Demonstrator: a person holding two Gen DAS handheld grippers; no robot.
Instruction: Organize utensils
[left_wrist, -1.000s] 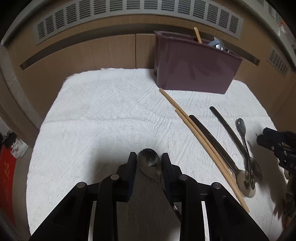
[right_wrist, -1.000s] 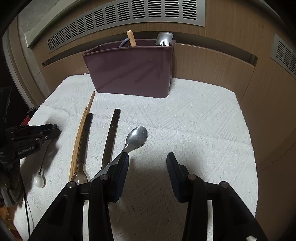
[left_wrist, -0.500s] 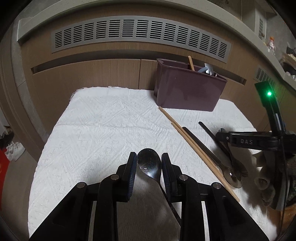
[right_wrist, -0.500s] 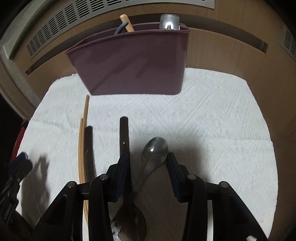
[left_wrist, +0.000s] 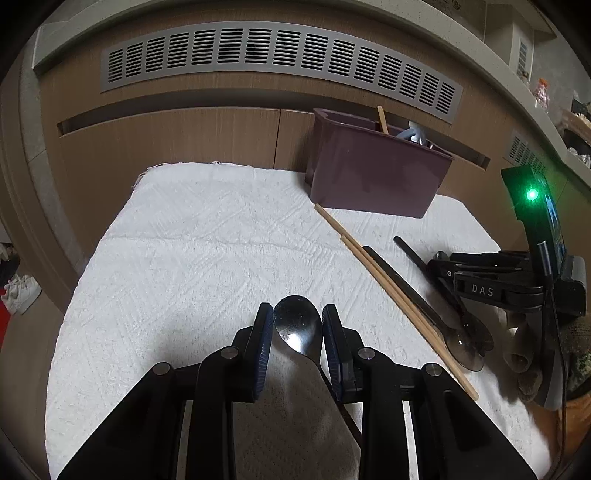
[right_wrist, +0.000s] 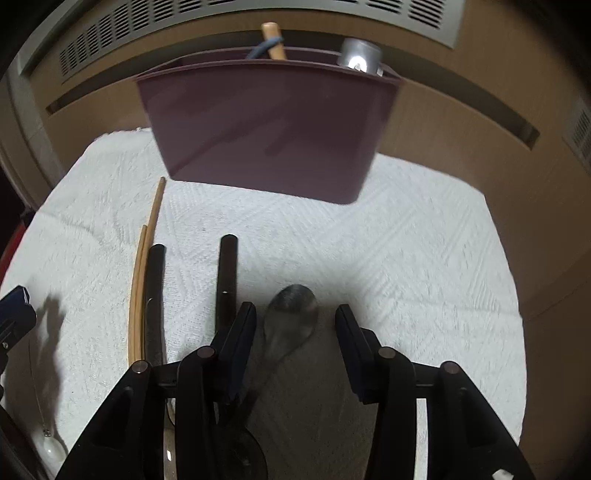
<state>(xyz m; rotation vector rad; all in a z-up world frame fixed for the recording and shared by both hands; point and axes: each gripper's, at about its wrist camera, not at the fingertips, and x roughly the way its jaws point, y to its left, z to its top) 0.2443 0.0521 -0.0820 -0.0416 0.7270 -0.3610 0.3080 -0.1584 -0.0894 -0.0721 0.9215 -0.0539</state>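
Left gripper: fingers clamped on a metal spoon at lower centre, unchanged from earlier. Right gripper: fingers closing around a second spoon, not touching; it has advanced toward the maroon bin at upper centre, now nearer than before. Chopsticks lie left on the white cloth.

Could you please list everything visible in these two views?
White textured cloth: one, covering the surface.
Maroon plastic utensil bin: one, at the cloth's far edge; a wooden handle and metal utensil stick out.
Wooden chopsticks: two, tan, lying together before the bin.
Black-handled spoons: two, beside the chopsticks.
All-metal spoons: two, silver; one held, one on the cloth.
Grey vent grille: on the wooden wall.
Left gripper: black, gripping a spoon.
Right gripper: black, closing around the other, pads not touching.
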